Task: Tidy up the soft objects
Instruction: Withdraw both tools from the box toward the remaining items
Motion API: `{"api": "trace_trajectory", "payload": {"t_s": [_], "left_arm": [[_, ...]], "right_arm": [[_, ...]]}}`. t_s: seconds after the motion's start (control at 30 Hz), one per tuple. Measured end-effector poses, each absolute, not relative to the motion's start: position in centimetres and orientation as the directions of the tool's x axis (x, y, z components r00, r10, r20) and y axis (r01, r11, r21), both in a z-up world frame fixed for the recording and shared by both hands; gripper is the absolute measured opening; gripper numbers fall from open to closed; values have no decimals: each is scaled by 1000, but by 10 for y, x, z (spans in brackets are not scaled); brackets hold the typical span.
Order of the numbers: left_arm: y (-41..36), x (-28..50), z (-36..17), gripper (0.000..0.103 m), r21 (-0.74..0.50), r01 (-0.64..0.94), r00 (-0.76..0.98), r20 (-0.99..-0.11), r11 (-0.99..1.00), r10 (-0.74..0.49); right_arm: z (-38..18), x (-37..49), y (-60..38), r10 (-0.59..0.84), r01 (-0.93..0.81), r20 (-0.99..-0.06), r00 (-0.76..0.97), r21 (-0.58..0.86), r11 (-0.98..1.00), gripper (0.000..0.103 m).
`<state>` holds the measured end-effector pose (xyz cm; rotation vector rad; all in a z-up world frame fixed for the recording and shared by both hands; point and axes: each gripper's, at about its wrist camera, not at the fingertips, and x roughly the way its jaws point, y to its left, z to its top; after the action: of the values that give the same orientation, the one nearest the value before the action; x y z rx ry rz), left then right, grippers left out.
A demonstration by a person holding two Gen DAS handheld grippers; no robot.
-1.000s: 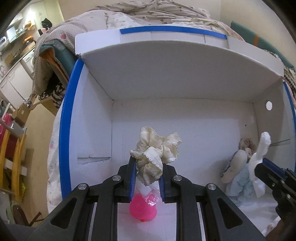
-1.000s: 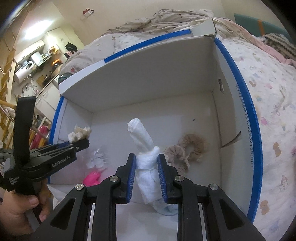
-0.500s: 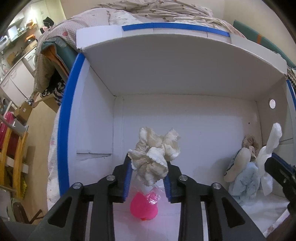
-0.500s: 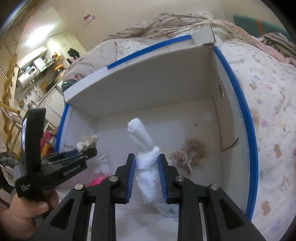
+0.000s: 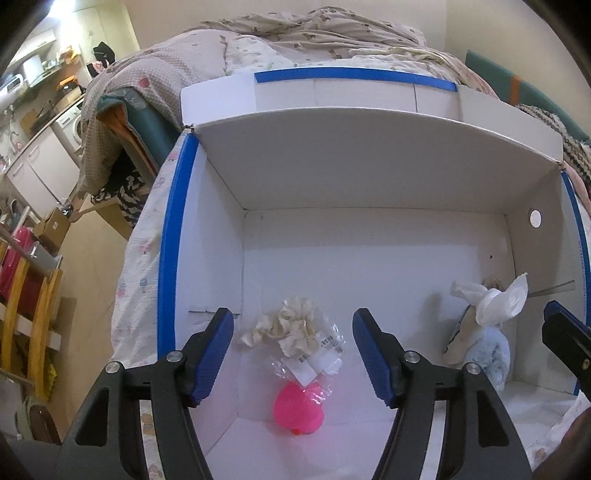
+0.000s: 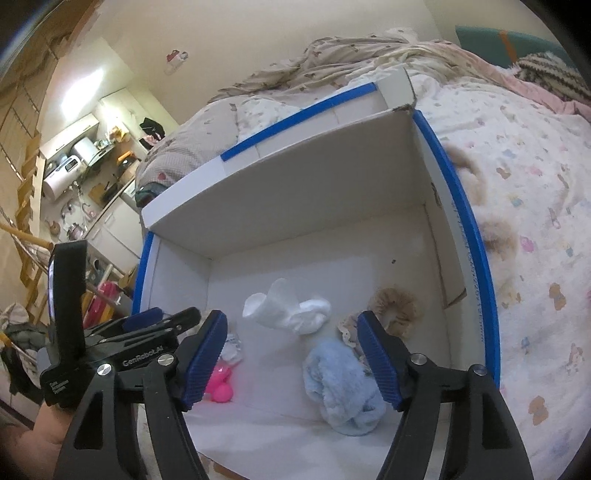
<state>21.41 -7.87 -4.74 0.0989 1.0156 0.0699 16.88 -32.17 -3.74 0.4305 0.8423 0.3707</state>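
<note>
A white cardboard box with blue tape edges [image 5: 173, 236] [image 6: 476, 236] lies open toward me on the bed. My left gripper [image 5: 293, 354] is open; a cream scrunchie [image 5: 291, 326] lies free in the box beyond its fingers, on a clear wrapper above a pink toy [image 5: 299, 408]. My right gripper [image 6: 291, 356] is open; a white sock [image 6: 291, 308] sits loose beyond it, over a light blue plush [image 6: 340, 384]. A tan scrunchie [image 6: 397, 310] lies at the box's right side. In the left wrist view the white sock [image 5: 495, 301] tops the blue plush [image 5: 484, 349].
The box rests on a patterned bedsheet [image 6: 535, 221] with a rumpled quilt [image 5: 314, 33] behind. The left gripper's body [image 6: 110, 347] shows at the left of the right wrist view. A kitchen area [image 6: 85, 166] and wooden frame [image 5: 22, 295] lie off to the left.
Both grippers have opened and pulled back. The cream scrunchie dropped from the left gripper into the box; the white sock left the right gripper and now rests by the blue plush.
</note>
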Motion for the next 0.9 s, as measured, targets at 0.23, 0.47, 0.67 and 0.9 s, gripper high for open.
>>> {"api": "trace_trajectory", "payload": {"t_s": [0.23,0.47,0.67,0.9], "left_arm": [[-76,210,-38,64,125,-19,547,-830,992,115],[-69,201,-31,64,116,-26,559,-822,993,111],[-62,188,-22,64,121,-17,570,-814,993,109],[-46,158,-8,65,99,12,595,-800,995,73]], "right_arm": [[-35,162,-319,464,-146,-634,619,488,860,82],[-27,150,-321,450,-142,-627,636,478,867,85],[-21,128,-322,440,-147,-628,642,463,874,85],[-21,99,-319,434,-145,-638,636,454,879,85]]}}
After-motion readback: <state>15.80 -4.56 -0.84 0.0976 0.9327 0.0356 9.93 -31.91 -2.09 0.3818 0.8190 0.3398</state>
